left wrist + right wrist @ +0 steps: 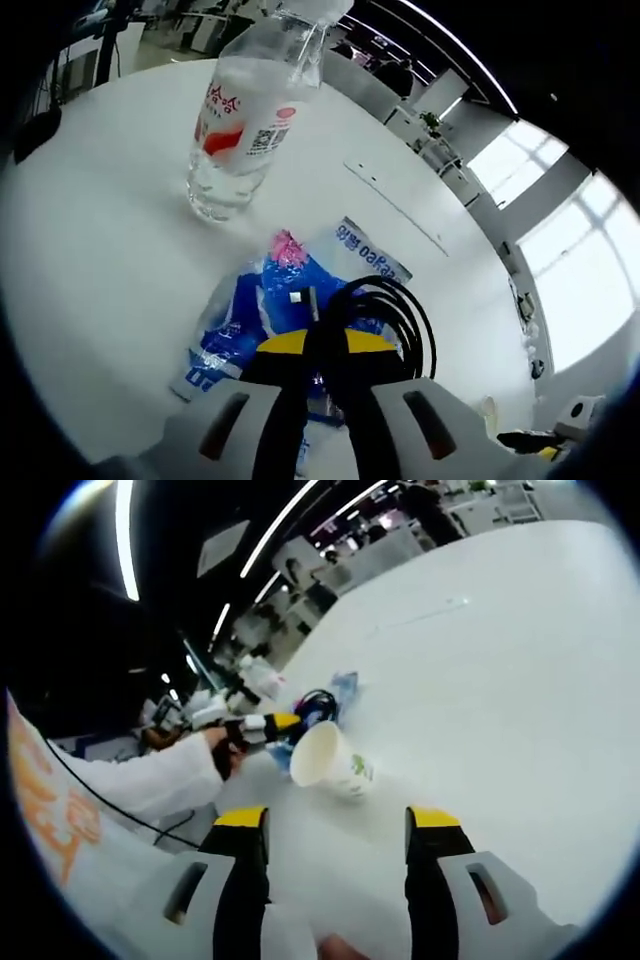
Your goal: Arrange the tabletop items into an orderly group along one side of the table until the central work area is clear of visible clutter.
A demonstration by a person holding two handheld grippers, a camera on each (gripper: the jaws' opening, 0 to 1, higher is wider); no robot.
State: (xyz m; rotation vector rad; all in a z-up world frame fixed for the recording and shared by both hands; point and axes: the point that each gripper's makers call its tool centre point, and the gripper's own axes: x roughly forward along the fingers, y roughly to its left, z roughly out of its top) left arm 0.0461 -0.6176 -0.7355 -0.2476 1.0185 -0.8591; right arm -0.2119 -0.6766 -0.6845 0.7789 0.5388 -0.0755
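Two handheld grippers work over a round white table [110, 260] in an open-plan office. In the left gripper view, the left gripper [318, 345], grey with yellow-tipped black jaws, has its jaws drawn close together on a coil of black cable [385, 315], which rests on a crinkled blue-and-white plastic packet [250, 315] lying flat on the tabletop. The packet carries white lettering, seen upside down and only partly legible; digits that look like "360" show near its far edge, and a pink patch marks its upper part. Beyond the packet, well apart from it, a clear plastic water bottle [250, 110] stands upright on the table, its label printed with red Chinese characters, a red shape and a QR code. In the right gripper view, the right gripper [335, 845] hovers with its yellow-tipped black jaws spread wide and holding nothing. Just beyond them a white paper cup [328, 762] with a small green print lies on its side on the table, its open mouth turned toward the camera. Behind the cup, the left gripper [290, 722] shows at the blue packet [340, 692], held by a hand [222, 748] in a white sleeve [140, 780]. Desks and ceiling lights fill the dim background; the print on the cup is too small to read.
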